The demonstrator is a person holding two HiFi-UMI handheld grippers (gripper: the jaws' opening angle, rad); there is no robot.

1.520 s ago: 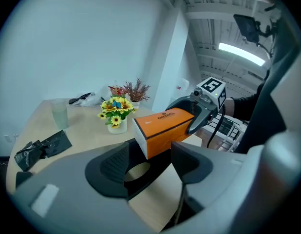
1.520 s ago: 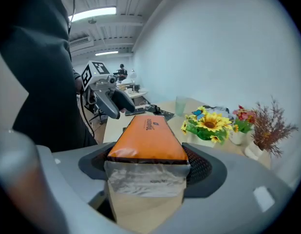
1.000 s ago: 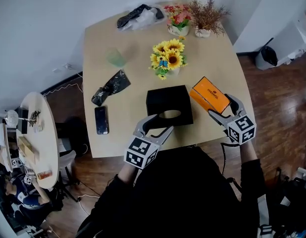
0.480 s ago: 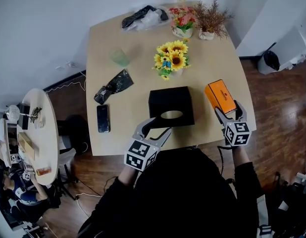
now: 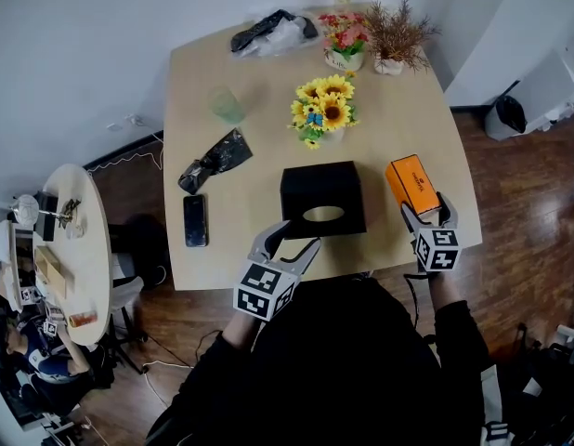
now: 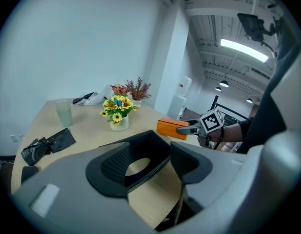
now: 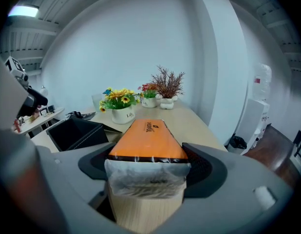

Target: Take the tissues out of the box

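Observation:
A black tissue box (image 5: 319, 186) with an oval opening (image 5: 324, 214) in its top stands near the front edge of the wooden table (image 5: 231, 249). My left gripper (image 5: 301, 235) is open at the box's front left corner, and its own view shows the box (image 6: 146, 147) just ahead of the jaws with bare tabletop between them. An orange tissue pack (image 5: 412, 184) lies to the right of the box. My right gripper (image 5: 426, 212) is shut on the pack's near end, where clear wrap covers the pack (image 7: 148, 140).
A vase of sunflowers (image 5: 319, 114) stands behind the box. A green cup (image 5: 227, 107), a crumpled black bag (image 5: 213, 161) and a phone (image 5: 194, 221) lie to the left. Two flower pots (image 5: 347, 40) and a plastic bag (image 5: 268, 33) sit at the back.
The right gripper has carried the orange pack to the right and turned it from slanted to nearly straight, away from the box. The left gripper has stayed by the box.

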